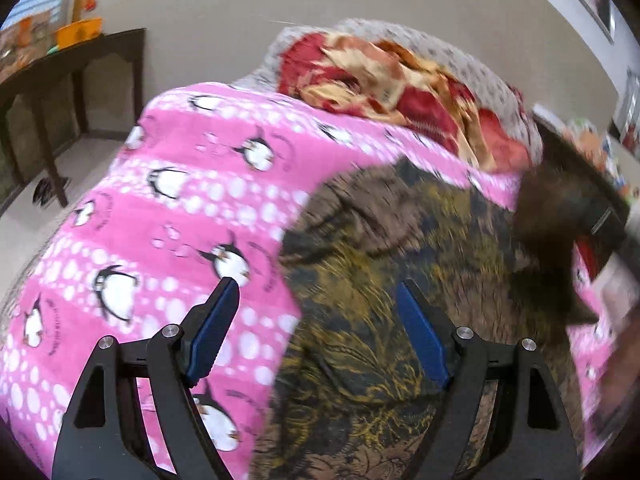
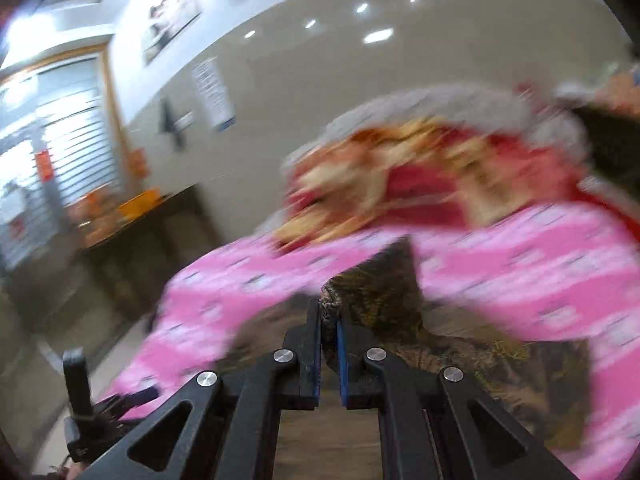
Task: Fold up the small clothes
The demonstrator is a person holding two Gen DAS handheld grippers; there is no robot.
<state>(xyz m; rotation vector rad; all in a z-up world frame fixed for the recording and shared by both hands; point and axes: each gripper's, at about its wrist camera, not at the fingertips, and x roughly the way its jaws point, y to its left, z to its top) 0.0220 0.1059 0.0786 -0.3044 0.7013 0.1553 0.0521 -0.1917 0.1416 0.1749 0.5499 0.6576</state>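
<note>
A small brown garment with a yellow and dark pattern (image 1: pixel 384 272) lies on a pink penguin-print blanket (image 1: pixel 180 208). My left gripper (image 1: pixel 316 292) hangs above the garment's left edge, jaws wide apart, nothing between the blue pads. In the right wrist view my right gripper (image 2: pixel 330 308) is shut on a fold of the brown garment (image 2: pixel 384 292), which is pinched between its pads and lifted off the blanket (image 2: pixel 520 264). The right wrist view is heavily blurred. A dark blurred shape at the right edge of the left wrist view is the other gripper and hand (image 1: pixel 576 216).
A red and gold blanket (image 1: pixel 400 80) is heaped on a grey-patterned cover at the far end of the bed. A dark wooden side table (image 1: pixel 60 80) with orange containers stands to the left, by the wall. Floor lies beyond the bed's left edge.
</note>
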